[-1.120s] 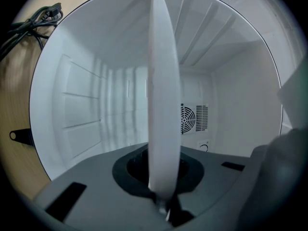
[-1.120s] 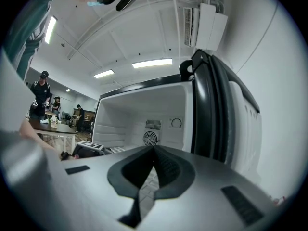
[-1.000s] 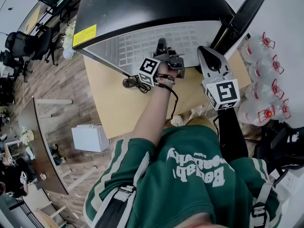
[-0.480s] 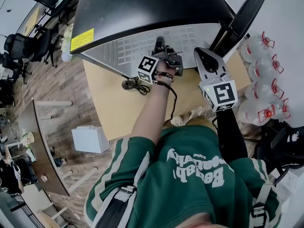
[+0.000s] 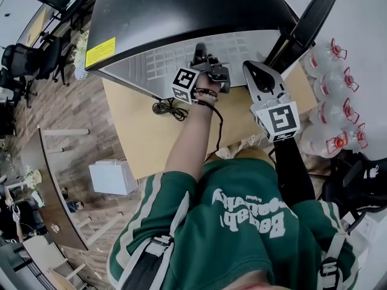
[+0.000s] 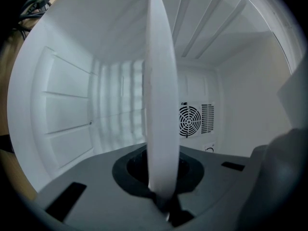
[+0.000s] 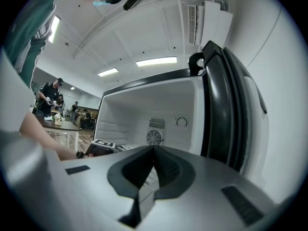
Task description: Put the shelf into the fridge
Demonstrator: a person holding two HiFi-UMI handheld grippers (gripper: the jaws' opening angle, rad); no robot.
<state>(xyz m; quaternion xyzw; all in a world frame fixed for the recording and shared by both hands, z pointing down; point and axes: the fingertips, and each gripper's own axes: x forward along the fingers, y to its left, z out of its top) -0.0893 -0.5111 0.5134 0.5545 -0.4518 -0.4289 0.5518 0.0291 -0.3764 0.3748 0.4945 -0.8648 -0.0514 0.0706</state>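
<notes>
Shelf (image 6: 161, 105) in left tool (image 6: 162, 198), at fridge (image 6: 72, 105)

The shelf (image 5: 175, 58), a flat white panel ribbed in a grid, juts from the mouth of the fridge (image 5: 181, 11), its near edge pinched in the left gripper's (image 6: 162, 196) jaws. The fridge is black outside and white inside, with its door (image 5: 305, 26) open.

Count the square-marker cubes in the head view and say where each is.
2. One marker cube sits on the left claw, which grips the shelf at the fridge mouth; the other is on the right claw beside it. None looks hidden.
</notes>
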